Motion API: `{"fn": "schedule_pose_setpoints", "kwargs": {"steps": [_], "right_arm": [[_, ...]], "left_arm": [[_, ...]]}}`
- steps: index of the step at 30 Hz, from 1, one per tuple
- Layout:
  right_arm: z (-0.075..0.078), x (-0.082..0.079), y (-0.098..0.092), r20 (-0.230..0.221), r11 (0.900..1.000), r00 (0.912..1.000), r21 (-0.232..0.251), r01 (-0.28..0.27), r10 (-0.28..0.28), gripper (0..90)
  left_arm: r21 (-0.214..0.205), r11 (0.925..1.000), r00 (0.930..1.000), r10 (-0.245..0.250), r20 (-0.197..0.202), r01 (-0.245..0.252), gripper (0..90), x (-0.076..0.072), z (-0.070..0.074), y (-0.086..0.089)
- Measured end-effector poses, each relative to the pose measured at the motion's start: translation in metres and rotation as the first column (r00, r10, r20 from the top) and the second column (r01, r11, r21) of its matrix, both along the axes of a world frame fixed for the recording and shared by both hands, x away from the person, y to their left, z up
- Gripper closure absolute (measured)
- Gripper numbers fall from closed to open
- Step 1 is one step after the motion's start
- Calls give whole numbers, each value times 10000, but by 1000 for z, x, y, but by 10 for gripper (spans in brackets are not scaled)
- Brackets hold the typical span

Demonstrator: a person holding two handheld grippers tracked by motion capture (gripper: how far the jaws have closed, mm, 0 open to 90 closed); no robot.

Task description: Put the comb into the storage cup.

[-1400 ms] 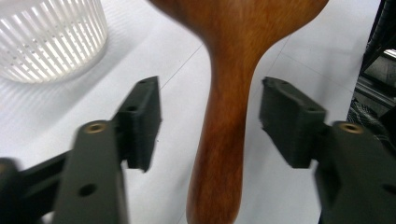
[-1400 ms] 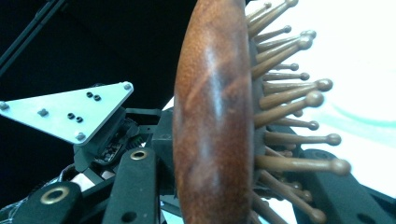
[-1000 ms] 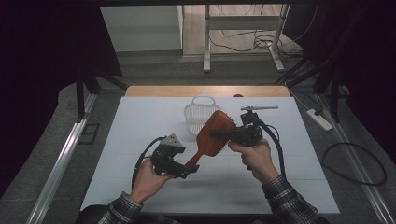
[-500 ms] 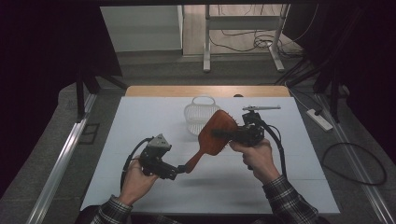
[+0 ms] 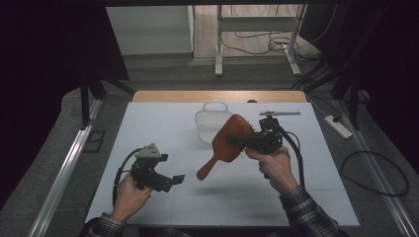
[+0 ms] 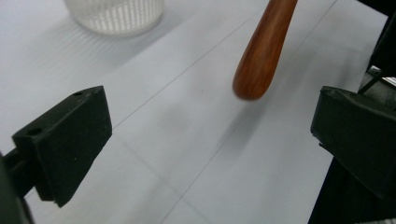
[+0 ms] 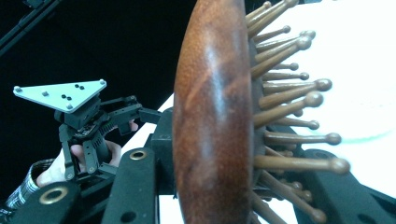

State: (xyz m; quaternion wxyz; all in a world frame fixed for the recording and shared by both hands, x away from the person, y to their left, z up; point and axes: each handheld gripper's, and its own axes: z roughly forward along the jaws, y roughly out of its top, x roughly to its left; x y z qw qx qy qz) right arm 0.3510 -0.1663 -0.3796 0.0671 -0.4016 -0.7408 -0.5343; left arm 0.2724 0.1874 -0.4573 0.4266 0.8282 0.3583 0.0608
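Right claw clamped on head of wooden paddle hairbrush, jaws pinching back and bristle side; brush held in air above worktop, handle slanting down toward person. Left claw just opened, jaws spread wide, nothing between them; handle tip hangs ahead, apart from pads. Step, by my reading: handover done, brush now with right claw alone. White slatted basket stands just behind brush. Next move likely: carry brush over basket rim, lower handle-first, release; needs clearance for bristles.
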Motion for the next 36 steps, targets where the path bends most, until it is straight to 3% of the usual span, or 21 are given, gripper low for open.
{"fn": "schedule_pose_setpoints", "kwargs": {"steps": [16, 26, 36], "right_arm": [[5, 3, -4, 271, 9997, 9994, -70, 233, -231, 562], [9, 8, -6, 394, 9989, 9982, -103, 455, -451, 562], [13, 16, -7, 402, 9978, 9970, -55, 662, -659, 562]], "left_arm": [[181, 9982, 9983, 577, 31, -578, 0, -20, -9, 31], [481, 9929, 9940, 1092, -80, -1087, 0, -33, -13, 45], [484, 9876, 9888, 1495, -19, -1492, 0, -45, -12, 56]]}}
